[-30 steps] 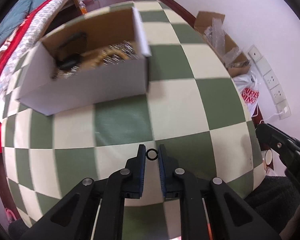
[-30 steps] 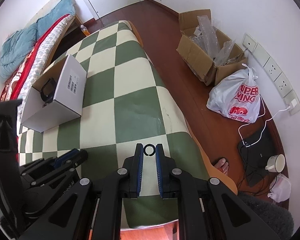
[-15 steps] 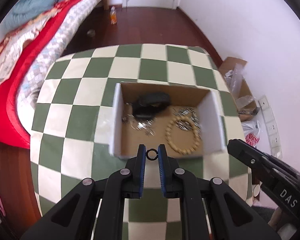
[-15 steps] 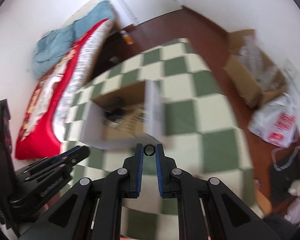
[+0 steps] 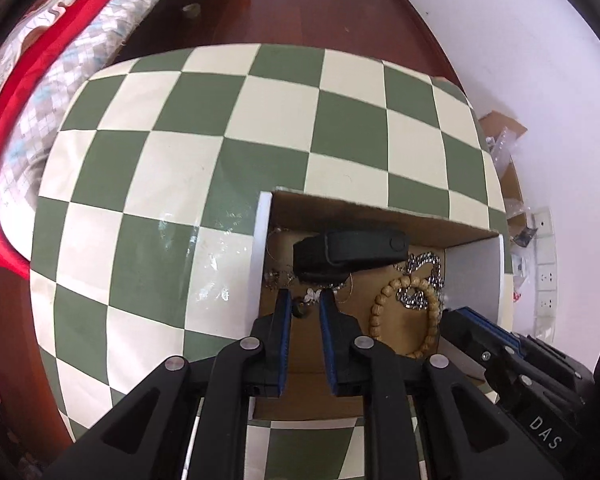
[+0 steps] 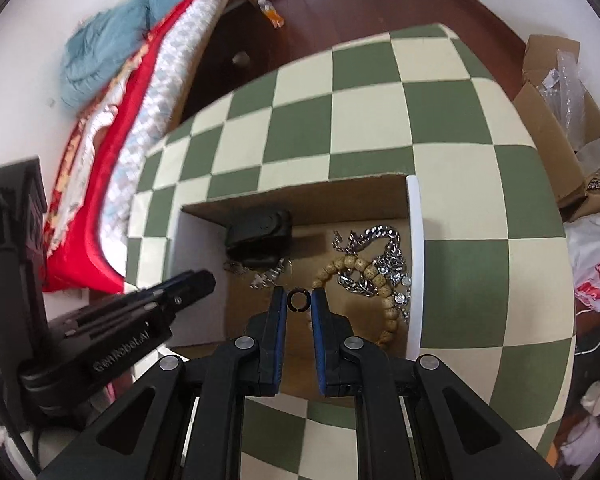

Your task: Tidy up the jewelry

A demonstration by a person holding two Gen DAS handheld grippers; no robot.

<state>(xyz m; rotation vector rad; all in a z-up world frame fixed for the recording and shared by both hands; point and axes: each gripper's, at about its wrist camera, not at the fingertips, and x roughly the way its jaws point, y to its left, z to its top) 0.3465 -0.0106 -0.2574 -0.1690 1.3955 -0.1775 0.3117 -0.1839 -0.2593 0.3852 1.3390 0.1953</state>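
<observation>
Here the right gripper [image 6: 299, 301] pinches a small black ring [image 6: 299, 300] between its blue-lined fingertips, holding it above the open cardboard box [image 6: 415, 248] on the checkered table [image 6: 364, 120]. The left gripper [image 5: 303, 309] has its fingers slightly apart, with a second small dark ring [image 5: 301, 311] lying between them; it looks loose rather than squeezed, though whether a pad touches it cannot be told. That gripper reaches into the same box [image 5: 262, 248] near its left wall.

Inside the box, a black pouch [image 5: 350, 250] sits toward the far wall. A wooden bead bracelet [image 5: 414, 316] lies on the right half of the floor, overlapping a silver chain [image 5: 420, 284]. Smaller silvery pieces [image 5: 314, 294] are scattered just ahead of the left gripper's tips, below the pouch.

In the right wrist view the left gripper [image 6: 184, 284] shows from the side, its tips over the box's left wall. Beyond the table are a red and blue quilt [image 6: 112, 92] on the left, a brown carton [image 6: 556, 136] and a white printed bag [image 6: 596, 256] on the right.
</observation>
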